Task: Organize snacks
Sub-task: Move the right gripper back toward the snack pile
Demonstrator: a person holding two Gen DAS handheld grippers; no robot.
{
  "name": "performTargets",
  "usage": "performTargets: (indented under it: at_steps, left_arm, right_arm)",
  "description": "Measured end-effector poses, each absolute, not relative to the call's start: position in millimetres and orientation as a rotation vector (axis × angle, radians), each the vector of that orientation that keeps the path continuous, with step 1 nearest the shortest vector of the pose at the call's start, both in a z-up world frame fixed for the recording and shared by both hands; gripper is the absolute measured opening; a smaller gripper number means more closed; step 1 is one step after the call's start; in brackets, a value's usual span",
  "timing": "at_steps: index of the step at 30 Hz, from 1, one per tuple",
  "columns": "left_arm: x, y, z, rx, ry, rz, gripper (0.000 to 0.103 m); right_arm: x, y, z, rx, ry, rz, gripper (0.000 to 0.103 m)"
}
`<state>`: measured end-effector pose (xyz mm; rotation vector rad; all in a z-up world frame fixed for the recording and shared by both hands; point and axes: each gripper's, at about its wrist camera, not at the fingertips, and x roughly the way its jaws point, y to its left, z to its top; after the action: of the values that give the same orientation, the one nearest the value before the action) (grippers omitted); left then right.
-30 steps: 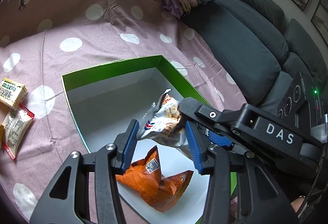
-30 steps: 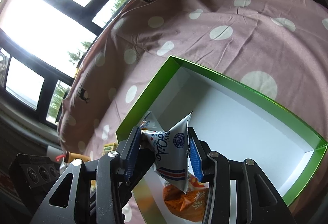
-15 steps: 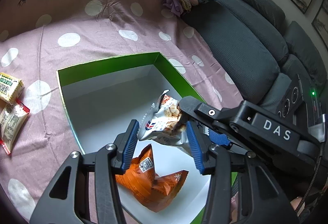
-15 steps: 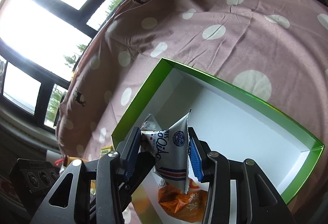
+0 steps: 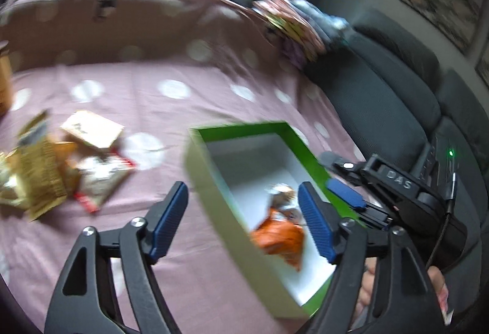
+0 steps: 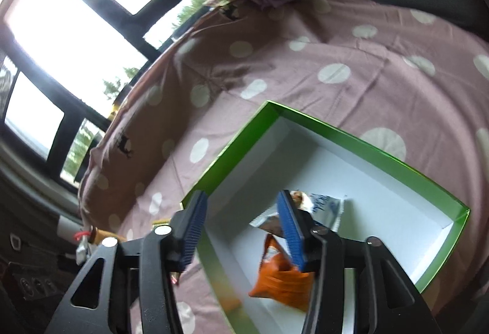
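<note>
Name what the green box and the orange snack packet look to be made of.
Green box: probably glossy coated cardboard, since its thin straight walls shine green outside and look matte white inside.
Orange snack packet: likely thin plastic or foil film, given its crumpled, creased surface with printing; the blur leaves the exact film open.

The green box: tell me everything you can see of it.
The green box is a shallow, open rectangular tray that looks like cardboard, with glossy green walls and a plain white floor. It lies flat on the pink dotted cloth. Inside lie an orange snack packet and a silver-and-white snack packet, close together near one end. The rest of the floor is bare. No hand-held gripper touches it.
</note>
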<state>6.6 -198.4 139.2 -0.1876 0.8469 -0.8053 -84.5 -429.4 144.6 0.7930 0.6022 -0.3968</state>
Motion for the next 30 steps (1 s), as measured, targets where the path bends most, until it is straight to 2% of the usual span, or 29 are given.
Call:
performTargets:
  at_steps: [8, 16, 18, 20, 24, 30]
  left_arm:
    - [3.0, -89.9, 117.7, -0.233, 0.884, -0.411, 0.084]
    - [13.8, -1.1, 84.0, -0.405, 0.928, -0.186, 0.084]
    - [14.7, 16.1, 83.1, -0.433, 0.917, -0.154, 0.088]
    - [15.6, 27.7, 82.1, -0.451, 0.911, -0.132, 0.103]
    - [16.7, 44.6, 77.1, -0.499, 0.923, -0.093, 0.102]
    - [22.7, 58.2, 73.7, -0.544, 0.939, -0.085, 0.102]
  right_arm:
    - [-60.7, -383.2, 160.7, 0.641, 0.615, -0.319, 0.077]
    - [-17.6, -330.3, 140.9, 0.512, 0.778, -0.242, 0.079]
    - [-10.0, -319.2, 134.2, 0.495, 0.808, -0.231, 0.079]
    - [1.7, -307.0, 124.3, 0.486, 0.846, -0.221, 0.079]
    - [27.5, -284.5, 97.2, 0.509, 0.938, -0.166, 0.079]
    - [60.3, -234.5, 90.9, 0.455, 0.913, 0.023, 0.079]
